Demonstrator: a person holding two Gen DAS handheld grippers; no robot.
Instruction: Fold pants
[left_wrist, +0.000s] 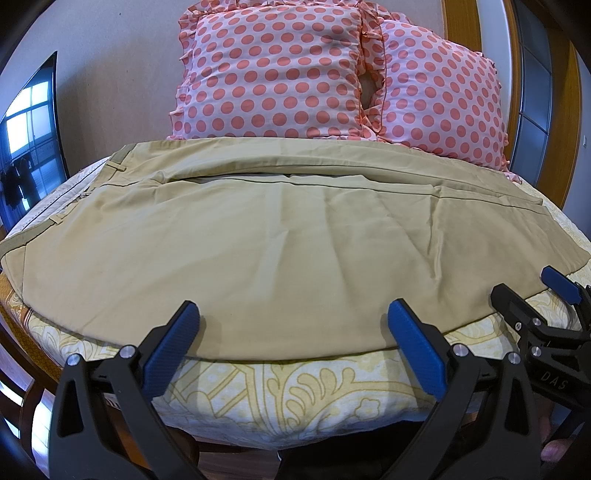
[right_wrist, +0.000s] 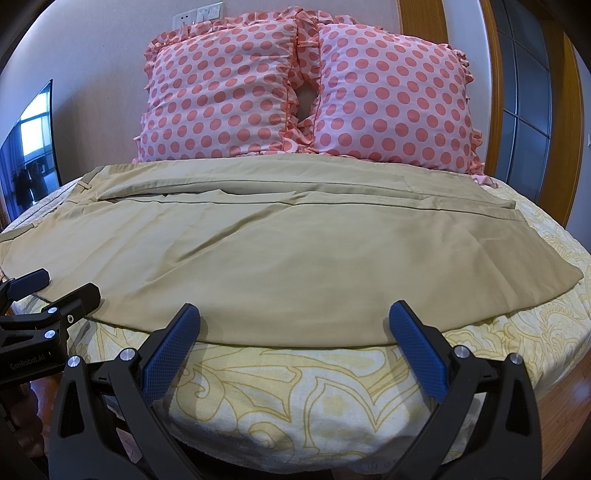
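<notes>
Left wrist view. Your left gripper (left_wrist: 291, 325): jaws spread wide, grasping nothing, tips poised over the near hem of the pants (left_wrist: 266, 236). The pants lie spread sideways across the bed (left_wrist: 295, 391), directly ahead of the claw; waistband with belt loops off to its left, leg ends to its right. One leg appears to be laid over the other, so a lengthwise fold looks done. Two polka-dot pillows (left_wrist: 280, 70) stand beyond the cloth. Your right gripper (left_wrist: 524, 291) shows at the right edge, beside the hem.

Right wrist view. Right gripper (right_wrist: 293, 325): likewise released, holding nothing, tips at the near edge of the pants (right_wrist: 258, 251). Leg cuffs lie ahead and to its right, waistband far left. Left gripper (right_wrist: 59, 284) sits at its left, jaws parted.

Remaining, by judgement: the crosswise folds, cuffs toward waistband; no grasp is taken yet.
</notes>
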